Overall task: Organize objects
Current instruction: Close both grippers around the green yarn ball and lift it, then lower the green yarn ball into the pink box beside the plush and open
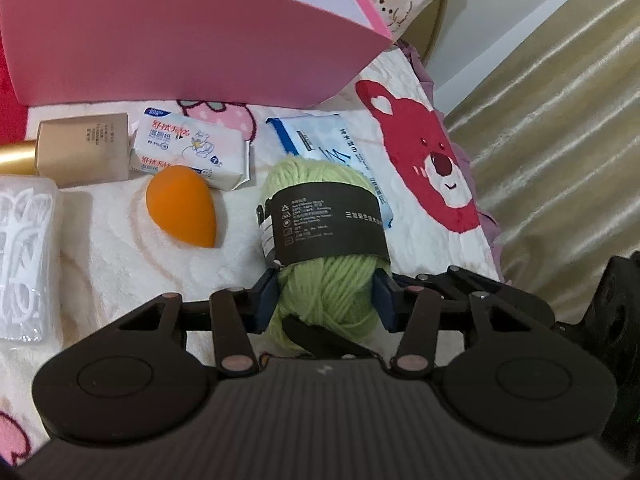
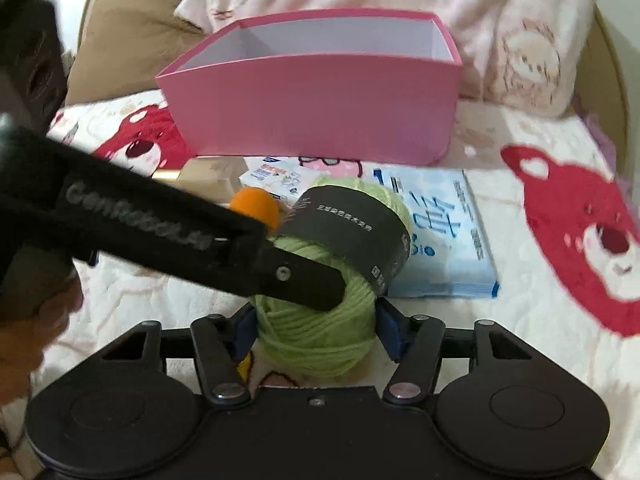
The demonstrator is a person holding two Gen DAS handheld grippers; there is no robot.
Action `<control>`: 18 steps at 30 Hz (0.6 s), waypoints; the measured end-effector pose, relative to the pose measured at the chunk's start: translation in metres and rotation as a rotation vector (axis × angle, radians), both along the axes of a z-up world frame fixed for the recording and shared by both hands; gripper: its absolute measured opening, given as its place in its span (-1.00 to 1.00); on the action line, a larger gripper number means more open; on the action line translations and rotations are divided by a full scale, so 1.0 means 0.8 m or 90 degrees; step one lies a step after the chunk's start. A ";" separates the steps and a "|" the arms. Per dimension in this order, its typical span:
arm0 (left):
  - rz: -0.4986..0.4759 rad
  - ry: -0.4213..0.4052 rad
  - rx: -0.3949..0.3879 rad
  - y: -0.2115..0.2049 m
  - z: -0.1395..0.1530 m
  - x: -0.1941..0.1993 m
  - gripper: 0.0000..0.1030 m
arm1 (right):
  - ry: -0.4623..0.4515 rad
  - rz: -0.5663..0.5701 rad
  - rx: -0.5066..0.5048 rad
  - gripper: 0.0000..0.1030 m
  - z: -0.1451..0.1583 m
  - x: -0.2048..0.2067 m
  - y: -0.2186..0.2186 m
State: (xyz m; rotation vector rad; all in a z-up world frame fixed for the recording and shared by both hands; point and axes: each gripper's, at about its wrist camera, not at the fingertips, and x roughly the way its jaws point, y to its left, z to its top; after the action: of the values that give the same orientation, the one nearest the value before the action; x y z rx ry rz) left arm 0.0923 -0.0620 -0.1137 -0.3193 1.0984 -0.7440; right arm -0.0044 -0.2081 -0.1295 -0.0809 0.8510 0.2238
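A green yarn ball [image 1: 320,216] with a black paper band lies on a white fleece blanket. My left gripper [image 1: 326,300] is shut on its near end, blue pads pressed into the wool. In the right wrist view the same yarn ball [image 2: 316,332] sits between my right gripper's [image 2: 316,328] pads, which also press its sides. The left gripper's black finger [image 2: 296,276] crosses over the yarn from the left. A pink open box [image 2: 320,92] stands behind the yarn; it also shows in the left wrist view [image 1: 180,40].
An orange makeup sponge [image 1: 180,210], a wet-wipes pack [image 1: 192,152], a gold carton [image 1: 86,150], a blue tissue pack [image 1: 332,148] and a clear plastic pack [image 1: 24,256] lie around the yarn. The bed edge and a curtain [image 1: 560,120] are at the right.
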 end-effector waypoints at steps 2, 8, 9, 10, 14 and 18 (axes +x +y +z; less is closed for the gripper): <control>-0.001 0.007 0.001 0.001 0.007 -0.001 -0.08 | -0.024 0.025 -0.044 0.23 0.004 -0.008 0.010; -0.011 0.003 0.026 0.006 0.044 -0.008 -0.08 | -0.080 0.064 -0.103 0.23 0.027 -0.027 0.028; -0.010 0.000 0.030 0.007 0.050 -0.010 -0.08 | -0.091 0.072 -0.120 0.23 0.030 -0.030 0.032; -0.010 -0.005 0.033 0.009 0.058 -0.011 -0.08 | -0.105 0.082 -0.140 0.24 0.035 -0.032 0.038; -0.003 -0.024 0.031 0.023 0.086 -0.015 -0.08 | -0.148 0.115 -0.183 0.24 0.056 -0.037 0.052; 0.018 -0.052 0.014 0.042 0.116 -0.016 -0.08 | -0.185 0.136 -0.178 0.24 0.084 -0.036 0.060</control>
State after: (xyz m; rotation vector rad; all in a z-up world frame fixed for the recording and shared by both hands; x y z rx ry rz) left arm 0.0792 -0.0280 -0.0206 -0.2825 1.0231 -0.7134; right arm -0.0335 -0.1602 -0.0627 -0.4573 0.5784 0.2837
